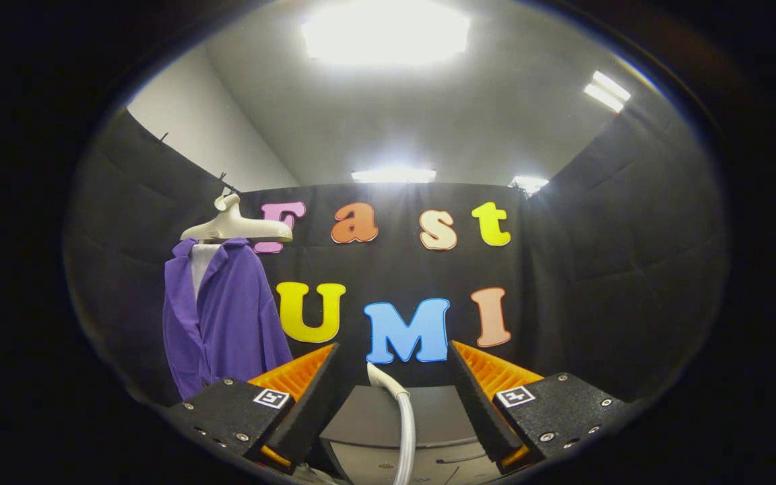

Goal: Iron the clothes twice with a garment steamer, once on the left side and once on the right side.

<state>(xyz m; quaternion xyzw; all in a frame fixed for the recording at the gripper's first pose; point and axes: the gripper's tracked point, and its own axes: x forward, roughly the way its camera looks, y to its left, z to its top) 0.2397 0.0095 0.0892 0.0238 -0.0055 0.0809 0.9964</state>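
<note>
A purple garment (226, 313) hangs on a white hanger (236, 225) against the booth wall, up and to the left beyond my fingers. My gripper (393, 360) is open, its fingers spread wide with nothing pressed between them. A white steamer hose (401, 411) rises in the gap between the fingers, curving up from below; neither finger touches it. The steamer head itself is hidden.
A grey surface (374, 421) lies low between and just ahead of the fingers. Black cloth walls close the booth on the left, back and right. Bright ceiling lights (388, 34) shine overhead.
</note>
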